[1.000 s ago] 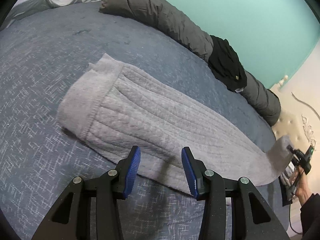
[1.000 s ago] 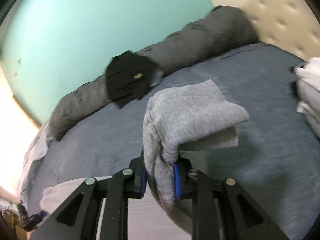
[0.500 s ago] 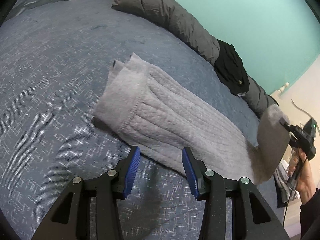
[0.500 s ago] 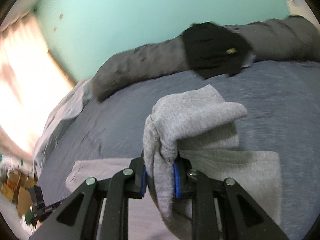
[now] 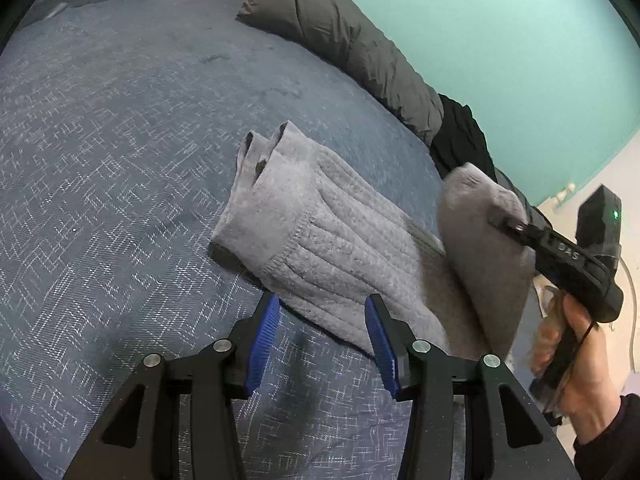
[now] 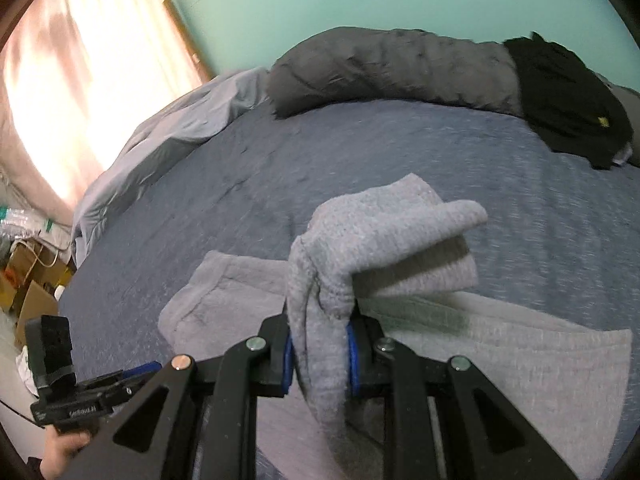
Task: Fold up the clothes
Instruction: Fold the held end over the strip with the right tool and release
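Note:
A long grey knitted garment (image 5: 320, 240) lies folded lengthwise on the blue bedspread (image 5: 100, 140). My left gripper (image 5: 320, 340) is open just above the bedspread at the garment's near edge, nothing between its blue pads. My right gripper (image 6: 320, 354) is shut on the garment's far end (image 6: 384, 232), lifted and carried over the flat part (image 6: 520, 360). In the left wrist view the right gripper (image 5: 504, 222) holds that raised end (image 5: 476, 232) at the right, with a hand (image 5: 576, 360) on its handle.
A rolled dark grey duvet (image 5: 352, 48) runs along the teal wall (image 5: 500, 20), with a black garment (image 5: 460, 140) draped on it. Light grey bedding (image 6: 160, 140) is bunched at the bed's far corner. Cardboard boxes (image 6: 28, 280) stand on the floor beyond the bed.
My right gripper has lifted the garment's end and swung it back over the rest toward the left gripper. The left gripper has stayed open by the near edge.

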{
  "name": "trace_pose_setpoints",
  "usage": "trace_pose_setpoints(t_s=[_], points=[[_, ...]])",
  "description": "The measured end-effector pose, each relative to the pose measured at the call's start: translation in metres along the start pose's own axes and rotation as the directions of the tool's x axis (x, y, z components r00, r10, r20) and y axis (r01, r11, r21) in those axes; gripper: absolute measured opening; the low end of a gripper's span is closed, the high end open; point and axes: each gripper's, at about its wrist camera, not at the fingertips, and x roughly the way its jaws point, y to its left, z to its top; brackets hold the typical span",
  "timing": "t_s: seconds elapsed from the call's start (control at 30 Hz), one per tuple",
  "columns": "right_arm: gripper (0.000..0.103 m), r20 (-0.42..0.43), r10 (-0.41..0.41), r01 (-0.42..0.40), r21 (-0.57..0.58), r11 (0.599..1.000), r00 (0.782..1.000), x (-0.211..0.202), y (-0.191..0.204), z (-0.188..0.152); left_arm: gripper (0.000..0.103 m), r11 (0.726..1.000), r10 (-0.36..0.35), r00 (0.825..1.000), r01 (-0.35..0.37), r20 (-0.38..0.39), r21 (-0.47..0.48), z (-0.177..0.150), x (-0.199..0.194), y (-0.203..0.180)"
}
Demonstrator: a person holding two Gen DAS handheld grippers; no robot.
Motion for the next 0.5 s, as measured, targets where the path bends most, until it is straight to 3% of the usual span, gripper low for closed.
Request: trace_pose_setpoints(t_s=[0.17,0.4,0.5], points=[[0.020,-0.065,-0.038,0.031,-0.099,0.995,0.997,0.030,0.038,-0.005,0.049,1.000,-0.004,1.000,0.004,0.002,-0.009,0.002,-0.002,0.003],[0.025,-0.132,-0.056,0.035,-0.163,0.986,0.990,0.044,0.055,-0.018,0.050,1.000,-0.008,1.000,0.008,0.004,-0.019,0.004,-0.002,0.006],[0.037,-0.112,-0.013,-0.001,-0.121,0.993,0.994,0.040,0.054,-0.014,0.050,1.000,-0.011,1.000,0.011,0.001,-0.012,0.004,-0.002,0.005]])
